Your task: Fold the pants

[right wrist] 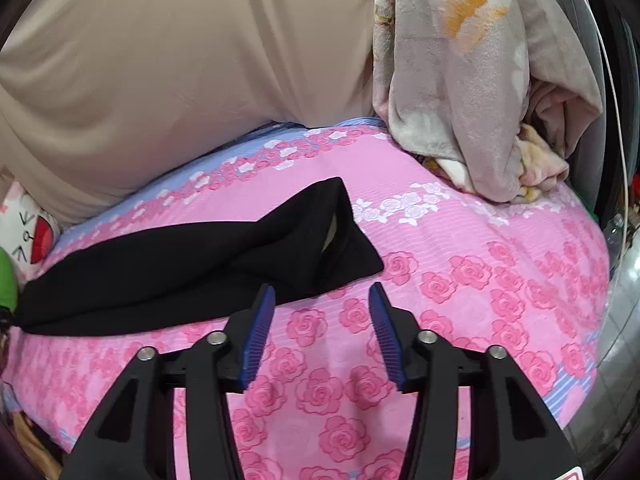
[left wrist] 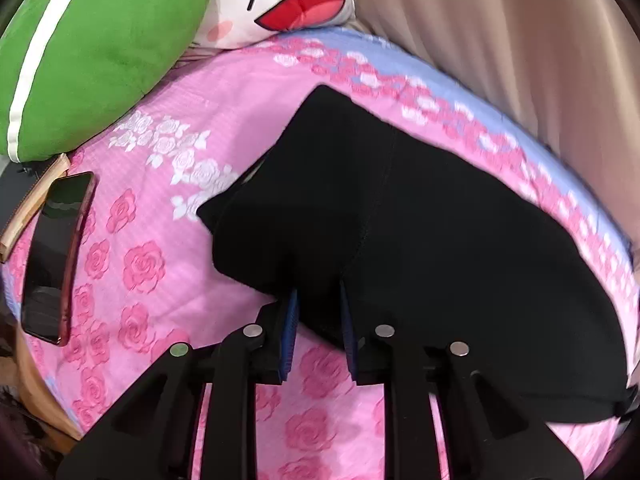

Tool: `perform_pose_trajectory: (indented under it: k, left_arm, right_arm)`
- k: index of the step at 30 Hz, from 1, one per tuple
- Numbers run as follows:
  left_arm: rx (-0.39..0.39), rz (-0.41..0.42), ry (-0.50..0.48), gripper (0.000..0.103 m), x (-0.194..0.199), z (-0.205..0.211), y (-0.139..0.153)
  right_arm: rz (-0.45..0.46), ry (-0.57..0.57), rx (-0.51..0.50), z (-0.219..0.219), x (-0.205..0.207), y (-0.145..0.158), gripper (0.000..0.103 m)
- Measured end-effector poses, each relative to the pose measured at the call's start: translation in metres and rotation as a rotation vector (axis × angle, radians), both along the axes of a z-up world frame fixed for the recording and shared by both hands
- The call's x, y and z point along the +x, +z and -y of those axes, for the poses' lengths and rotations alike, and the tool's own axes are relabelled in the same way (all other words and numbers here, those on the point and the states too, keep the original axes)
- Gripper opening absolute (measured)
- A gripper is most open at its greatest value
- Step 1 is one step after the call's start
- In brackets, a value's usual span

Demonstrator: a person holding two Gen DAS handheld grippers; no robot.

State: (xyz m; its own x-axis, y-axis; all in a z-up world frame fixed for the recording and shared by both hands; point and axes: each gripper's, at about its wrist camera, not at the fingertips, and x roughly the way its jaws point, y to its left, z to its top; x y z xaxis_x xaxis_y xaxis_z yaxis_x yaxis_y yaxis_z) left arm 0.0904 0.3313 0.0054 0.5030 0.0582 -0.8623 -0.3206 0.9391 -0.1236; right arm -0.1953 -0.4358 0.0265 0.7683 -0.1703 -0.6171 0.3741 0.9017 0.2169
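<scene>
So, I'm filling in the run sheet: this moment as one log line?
left gripper: shut on black pants | right gripper: open, empty | pants on pink bedspread

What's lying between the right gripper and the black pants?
Only bare pink rose bedsheet, seen in the right wrist view, separates the right gripper from the pants.

Pink rose-print bedsheet, beige curtain, green cushion, crumpled grey blanket

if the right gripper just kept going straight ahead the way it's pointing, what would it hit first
Most likely the near edge of the black pants, just beyond the open right gripper; depth is unclear, so it might touch the pink bedsheet first.
</scene>
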Motion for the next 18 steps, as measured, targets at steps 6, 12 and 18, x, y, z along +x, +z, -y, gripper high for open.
perform_pose_trajectory:
  k: [6, 12, 18]
  left_arm:
    - [0.187, 0.071, 0.014, 0.046, -0.038, 0.033, 0.031]
    - [0.190, 0.144, -0.112, 0.067, -0.066, 0.082, 0.057]
    - [0.169, 0.148, -0.236, 0.072, -0.073, 0.137, 0.056]
  right_arm:
    - [0.008, 0.020, 0.057, 0.001, 0.031, 0.008, 0.058]
    - [-0.090, 0.003, -0.044, 0.045, 0.101, 0.010, 0.073]
    - [0.038, 0.139, -0.161, 0.047, 0.128, 0.068, 0.006]
